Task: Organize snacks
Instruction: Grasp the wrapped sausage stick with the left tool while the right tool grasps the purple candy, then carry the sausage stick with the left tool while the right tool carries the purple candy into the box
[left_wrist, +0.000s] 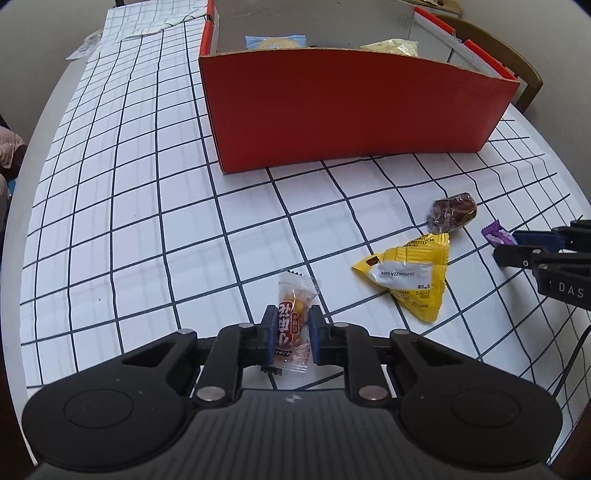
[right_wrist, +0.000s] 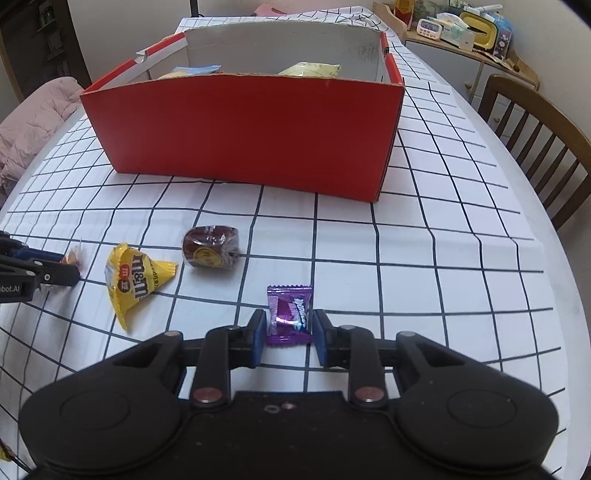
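Observation:
My left gripper (left_wrist: 291, 325) has its blue pads closed on a clear-wrapped orange candy (left_wrist: 293, 325) on the grid tablecloth. My right gripper (right_wrist: 288, 325) straddles a purple candy (right_wrist: 289, 314); small gaps show at both pads, so it is open. A yellow M&M's bag (left_wrist: 410, 275) (right_wrist: 135, 282) and a dark brown wrapped snack (left_wrist: 452, 212) (right_wrist: 211, 246) lie between the grippers. The red cardboard box (left_wrist: 351, 107) (right_wrist: 243, 133) stands behind, holding a blue packet (left_wrist: 275, 41) and a pale yellow packet (right_wrist: 310, 69).
A wooden chair (right_wrist: 535, 125) stands at the table's right edge. A cabinet with clutter (right_wrist: 461, 26) is at the back right. A pink cloth (right_wrist: 33, 122) lies at the left. The other gripper shows at each view's side (left_wrist: 546, 258) (right_wrist: 33, 273).

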